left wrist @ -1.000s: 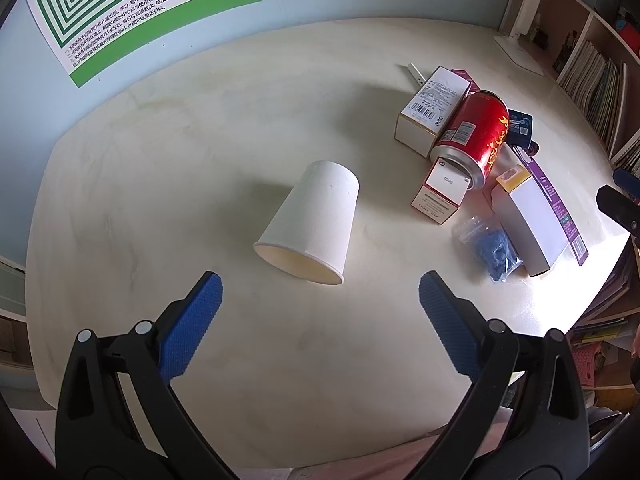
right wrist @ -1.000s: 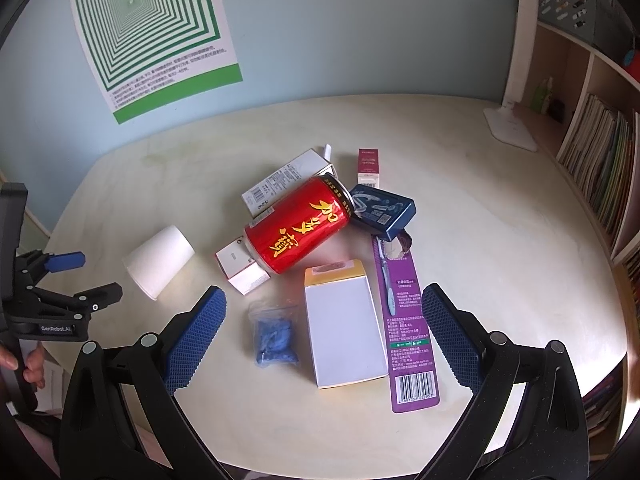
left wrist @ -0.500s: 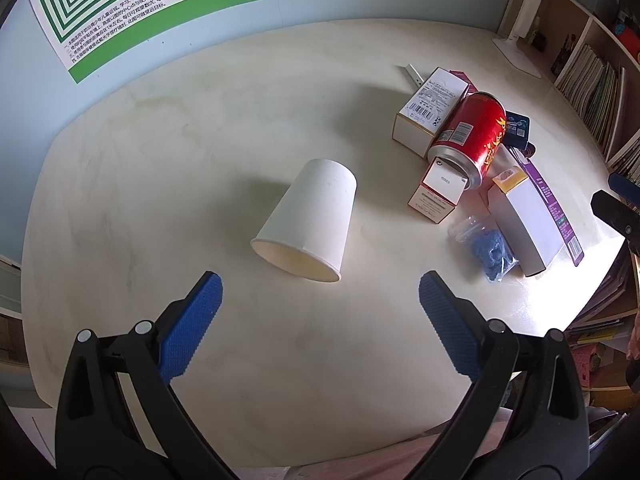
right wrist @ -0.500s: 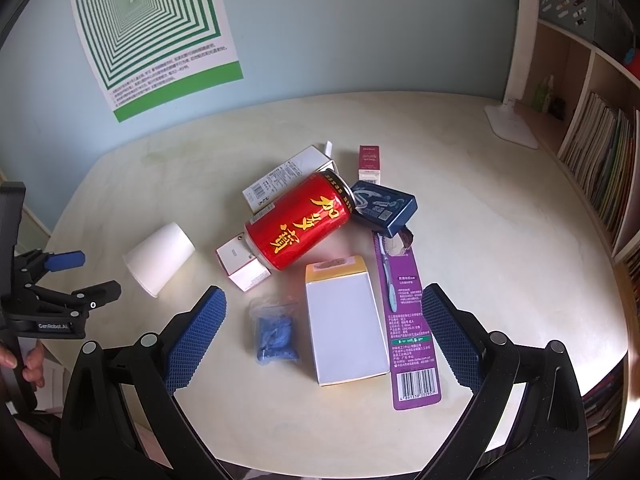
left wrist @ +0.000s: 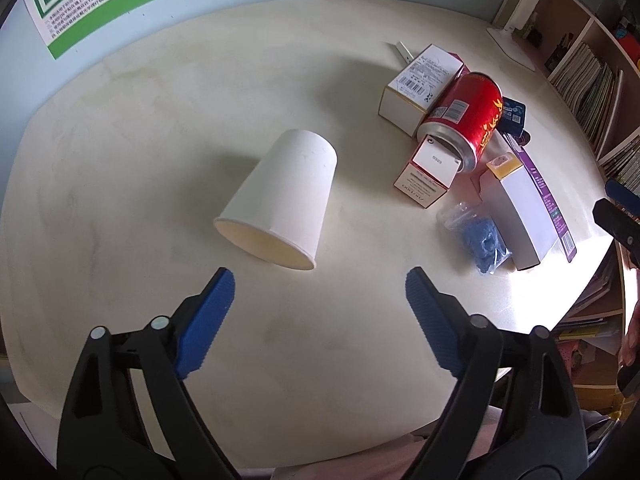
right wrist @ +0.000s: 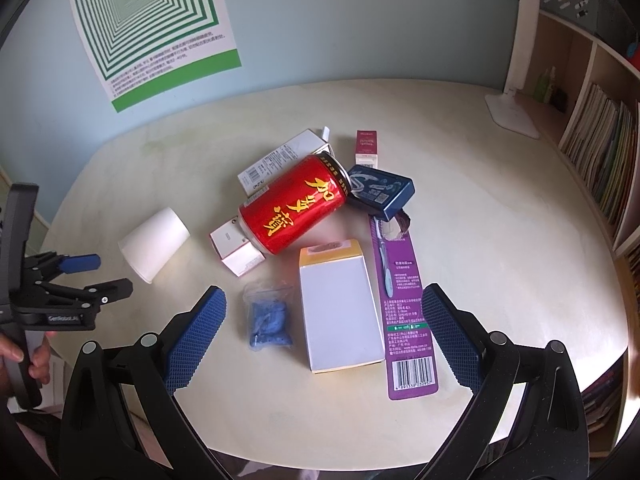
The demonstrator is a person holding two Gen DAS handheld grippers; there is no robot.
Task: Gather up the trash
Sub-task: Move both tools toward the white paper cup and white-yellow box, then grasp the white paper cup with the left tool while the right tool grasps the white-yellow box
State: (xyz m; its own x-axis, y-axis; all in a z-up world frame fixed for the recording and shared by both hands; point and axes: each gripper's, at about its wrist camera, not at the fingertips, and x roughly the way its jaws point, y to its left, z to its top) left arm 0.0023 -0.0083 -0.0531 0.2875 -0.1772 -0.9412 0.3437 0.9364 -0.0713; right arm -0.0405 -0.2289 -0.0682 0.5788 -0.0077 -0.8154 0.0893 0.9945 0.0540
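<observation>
White paper cup (left wrist: 280, 200) on its side on desk (left wrist: 140, 120), mouth toward left claw (left wrist: 320, 292), at its 12 o'clock. Red can (right wrist: 294, 208) amid boxes. Both claws spread wide, empty; right claw (right wrist: 324, 316) over white box (right wrist: 340, 308).

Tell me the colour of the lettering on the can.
Gold-yellow lettering on the red can; clearest in the right wrist view.

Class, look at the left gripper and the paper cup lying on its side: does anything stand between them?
Nothing visible does. The left gripper is open, and only bare table lies between its fingers and the cup, whose mouth faces it. The can and boxes sit off to the right, apart from the cup.
</observation>
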